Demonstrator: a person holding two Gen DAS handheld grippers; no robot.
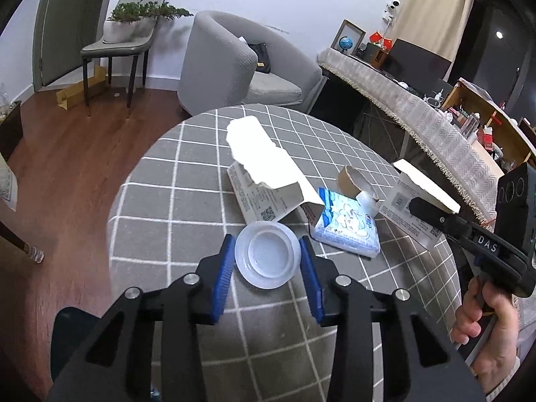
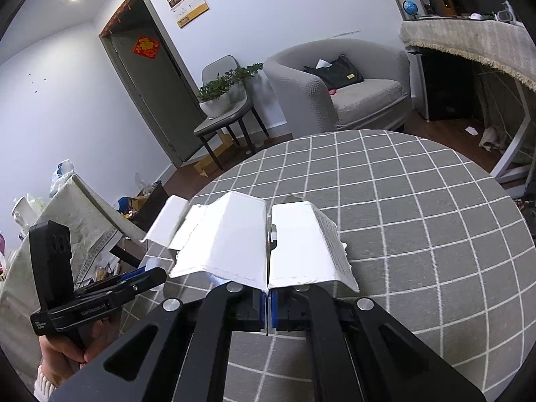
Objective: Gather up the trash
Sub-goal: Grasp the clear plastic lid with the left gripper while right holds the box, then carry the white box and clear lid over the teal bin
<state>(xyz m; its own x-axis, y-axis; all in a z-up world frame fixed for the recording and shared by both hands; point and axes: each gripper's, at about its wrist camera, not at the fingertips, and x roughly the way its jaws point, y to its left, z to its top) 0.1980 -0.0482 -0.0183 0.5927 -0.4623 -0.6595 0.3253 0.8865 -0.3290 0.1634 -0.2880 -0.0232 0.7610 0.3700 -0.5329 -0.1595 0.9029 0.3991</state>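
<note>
In the left wrist view my left gripper (image 1: 267, 244) is open, its blue pads on either side of a white plastic lid (image 1: 267, 257) lying on the round checked table (image 1: 187, 207). Behind the lid lie a torn white carton (image 1: 264, 181), a blue-and-white tissue pack (image 1: 348, 227) and a cardboard tape roll (image 1: 355, 181). My right gripper (image 1: 415, 206) is shut on another white carton (image 1: 415, 201) at the right. In the right wrist view the right gripper (image 2: 268, 234) clamps that carton's (image 2: 234, 234) wall, and the box hides the fingertips.
A grey armchair (image 1: 234, 67) with a black bag stands beyond the table. A chair with a potted plant (image 1: 134, 23) is at the left. A long cluttered desk (image 1: 418, 107) runs along the right. Wooden floor (image 1: 67, 167) lies left of the table.
</note>
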